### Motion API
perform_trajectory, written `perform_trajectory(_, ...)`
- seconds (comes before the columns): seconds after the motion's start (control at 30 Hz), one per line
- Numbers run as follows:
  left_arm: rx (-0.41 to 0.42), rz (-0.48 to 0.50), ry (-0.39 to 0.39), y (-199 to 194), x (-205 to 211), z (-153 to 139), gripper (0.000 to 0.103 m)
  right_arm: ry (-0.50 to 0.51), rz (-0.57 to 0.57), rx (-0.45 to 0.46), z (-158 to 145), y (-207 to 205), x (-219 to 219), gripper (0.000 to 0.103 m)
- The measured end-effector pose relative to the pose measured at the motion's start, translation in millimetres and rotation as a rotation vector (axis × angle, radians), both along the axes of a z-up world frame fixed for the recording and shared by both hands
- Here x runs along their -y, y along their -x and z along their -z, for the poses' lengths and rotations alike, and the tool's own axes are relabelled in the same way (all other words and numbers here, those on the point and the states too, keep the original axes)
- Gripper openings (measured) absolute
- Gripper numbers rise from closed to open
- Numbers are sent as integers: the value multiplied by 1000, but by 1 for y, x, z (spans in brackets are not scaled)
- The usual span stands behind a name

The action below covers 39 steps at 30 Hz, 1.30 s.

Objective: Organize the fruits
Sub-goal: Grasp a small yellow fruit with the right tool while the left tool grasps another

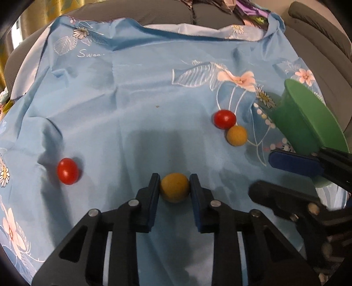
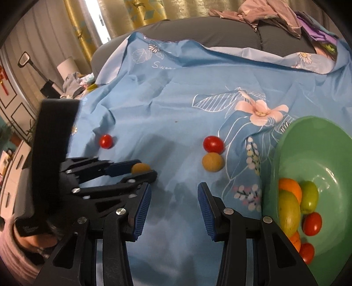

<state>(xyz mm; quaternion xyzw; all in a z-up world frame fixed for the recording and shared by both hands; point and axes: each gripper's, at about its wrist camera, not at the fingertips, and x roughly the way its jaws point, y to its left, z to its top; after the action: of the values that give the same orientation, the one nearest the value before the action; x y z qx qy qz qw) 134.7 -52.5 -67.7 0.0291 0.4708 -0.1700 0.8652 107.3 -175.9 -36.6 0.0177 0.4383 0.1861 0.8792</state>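
Observation:
My left gripper (image 1: 174, 178) is shut on a small yellow round fruit (image 1: 175, 187) that rests on the blue floral cloth (image 1: 132, 99); the right wrist view shows the same grip (image 2: 143, 170). A red tomato (image 1: 224, 118) touches another yellow fruit (image 1: 237, 135) to the right. A lone red tomato (image 1: 67, 171) lies to the left. My right gripper (image 2: 175, 189) stands open over bare cloth, nothing between its pads. Just right of it, a green bowl (image 2: 319, 136) holds several fruits: orange, green and red.
The cloth covers a grey cushioned seat (image 2: 220, 28), with its wrinkled hem folded back along the far side. Crumpled clothes (image 2: 275, 11) lie behind it. A sleeve (image 2: 13, 253) shows at the lower left of the right wrist view.

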Motion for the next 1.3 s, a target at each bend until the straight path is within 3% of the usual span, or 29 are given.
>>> perform_trajectory(0.23, 47, -47, 56, 18, -34, -20, 27, 102, 52, 12, 3, -20, -10, 45)
perform_trajectory(0.33, 44, -66, 80, 24, -46, -22, 27, 195, 65, 44, 3, -31, -19, 45)
perform_trajectory(0.67, 35, -69, 119, 32, -55, -20, 27, 398, 73, 1, 27, -59, -32, 42)
perform_trajectory(0.77, 36, -63, 127, 33, -56, -21, 27, 380, 75, -7, 27, -64, -28, 41)
perform_trajectory(0.9, 39, -60, 132, 35, -56, -21, 27, 356, 67, -15, 26, -66, -26, 29)
perform_trajectory(1.3, 34, -55, 122, 44, -54, -24, 27, 137, 5, 8, 8, -26, -21, 29)
